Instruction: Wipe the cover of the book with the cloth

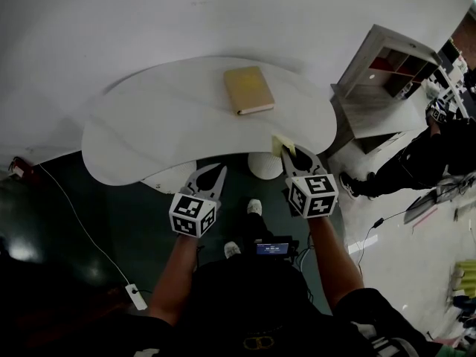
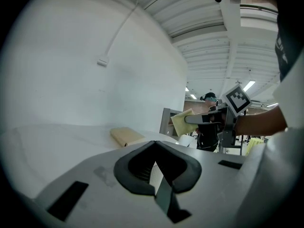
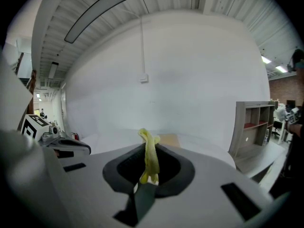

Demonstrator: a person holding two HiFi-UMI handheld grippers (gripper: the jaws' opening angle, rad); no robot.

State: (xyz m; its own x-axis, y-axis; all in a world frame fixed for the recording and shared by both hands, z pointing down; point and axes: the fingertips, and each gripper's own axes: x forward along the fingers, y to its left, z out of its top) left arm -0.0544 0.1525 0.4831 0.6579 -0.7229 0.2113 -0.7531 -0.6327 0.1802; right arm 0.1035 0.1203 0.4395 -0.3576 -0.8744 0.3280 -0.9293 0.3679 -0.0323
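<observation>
The white wall (image 1: pixel 186 13) fills the background behind the work area. A thin cable (image 3: pixel 141 46) runs down it to a small fitting.

The white table (image 1: pixel 149 132) stands against the wall. Its top is curved, with a rounded near edge. A grey shelf unit (image 1: pixel 387 80) stands to the right of the table, with open compartments.

The left gripper (image 1: pixel 211 171) is held above the dark floor, just short of the table's near edge. In the left gripper view its jaws stand together with nothing between them, and they point over the table top toward the wall.

The right gripper (image 1: pixel 291 155) is held at the near edge of the table, toward its right end. Its jaws are clamped on the cloth (image 1: pixel 281 144). In the right gripper view the cloth (image 3: pixel 151 156) stands upright as a narrow folded strip between the two pads. In the left gripper view the cloth (image 2: pixel 182 122) shows as a flat yellow sheet projecting past the tips of the right gripper (image 2: pixel 190 119).

The book (image 1: pixel 249 89) lies flat on the table, toward the far side and near the middle, with its tan cover facing up. It is closed. The book is well apart from both grippers, and the cloth does not touch it.

The cloth is yellow and small, and hangs just above the table's edge.
</observation>
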